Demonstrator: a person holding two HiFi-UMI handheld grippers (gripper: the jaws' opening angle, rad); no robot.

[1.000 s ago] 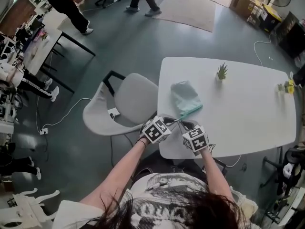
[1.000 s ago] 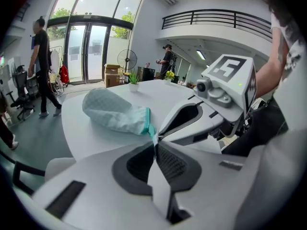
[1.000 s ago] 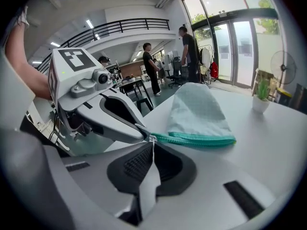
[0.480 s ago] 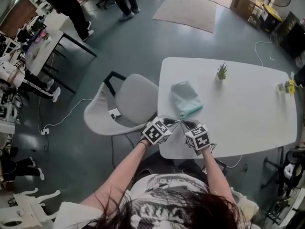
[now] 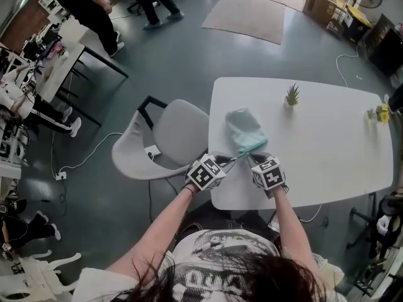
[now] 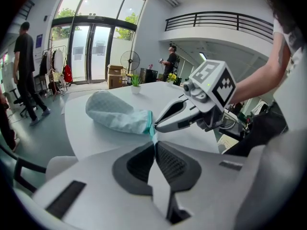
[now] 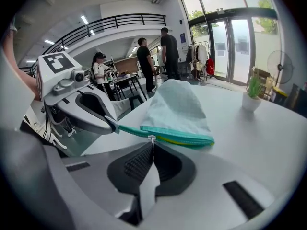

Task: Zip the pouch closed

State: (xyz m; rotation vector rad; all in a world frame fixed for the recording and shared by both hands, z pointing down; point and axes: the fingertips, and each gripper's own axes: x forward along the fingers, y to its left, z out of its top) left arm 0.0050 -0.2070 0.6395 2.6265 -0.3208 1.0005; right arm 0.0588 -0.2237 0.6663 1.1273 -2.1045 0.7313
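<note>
Pouch (image 5: 245, 129) lies on the white tabletop (image 5: 327, 150) close to my near-left corner, pale mint fabric with a teal zip band (image 7: 178, 136) along the edge facing me.

Left hand-held gripper (image 5: 232, 160): jaws fully together, pinching the teal end tab (image 7: 128, 130) that runs off the zip band. The tab runs in a straight line from the jaw tips to the pouch. The tips sit right at the tabletop's edge.

Right hand-held gripper (image 5: 252, 158): jaws also closed, clamped on the small silver zip pull (image 7: 152, 138) (clearest in the right gripper view, right at the tips). The pull sits near the tab end of the band. Past it, a thin yellow strip shows between the teal edges, so that stretch looks unzipped.

The two hand-held grippers are just beside each other with tips nearly meeting, left at the tab and right at the pull.

Elsewhere: a small potted plant (image 5: 293, 95) stands further back on the tabletop, well apart from the pouch. A grey chair (image 5: 165, 137) stands beside the tabletop on my left.
</note>
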